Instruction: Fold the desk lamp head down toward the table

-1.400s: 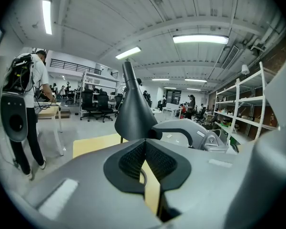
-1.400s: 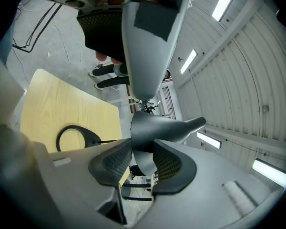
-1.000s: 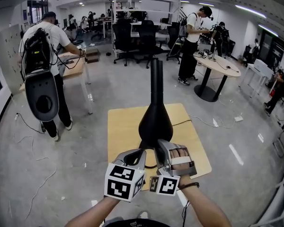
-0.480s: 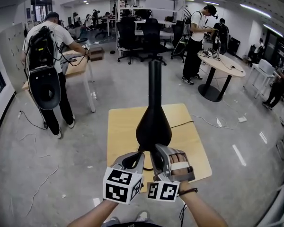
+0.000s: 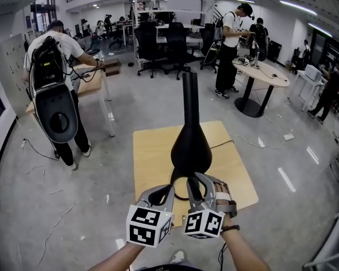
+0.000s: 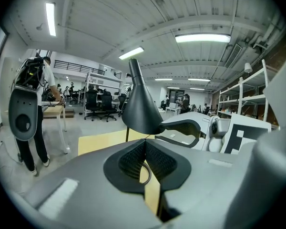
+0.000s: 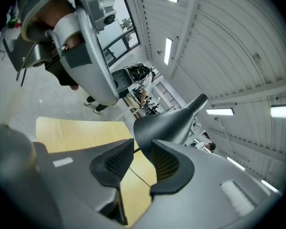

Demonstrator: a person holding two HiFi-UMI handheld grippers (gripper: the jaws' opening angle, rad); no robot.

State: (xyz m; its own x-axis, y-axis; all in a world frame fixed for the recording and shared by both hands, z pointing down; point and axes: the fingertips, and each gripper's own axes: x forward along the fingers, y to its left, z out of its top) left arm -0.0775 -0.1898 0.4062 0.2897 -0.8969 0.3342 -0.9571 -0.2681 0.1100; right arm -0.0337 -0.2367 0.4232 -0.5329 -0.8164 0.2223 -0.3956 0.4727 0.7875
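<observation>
The black desk lamp [image 5: 190, 145] stands on the wooden table [image 5: 152, 151], its cone shade low and its neck pointing up. In the left gripper view the lamp [image 6: 140, 111] rises just beyond the jaws. My left gripper [image 5: 167, 188] [image 6: 144, 149] is shut, pinching a thin wire loop [image 6: 147, 170] at the lamp's foot. My right gripper [image 5: 196, 180] [image 7: 142, 149] sits at the shade's [image 7: 167, 123] lower rim. Its jaws are closing, with the rim between the fingertips and a gap still showing between the pads.
A person with a backpack rig [image 5: 53, 95] stands at a desk on the left. Office chairs [image 5: 158, 44] fill the back. Other people stand at a round table [image 5: 260, 75] on the right. Cables [image 5: 254, 143] lie on the floor.
My right gripper has rolled at the lamp shade and its marker cube now faces differently. The left gripper and the lamp have stayed where they were.
</observation>
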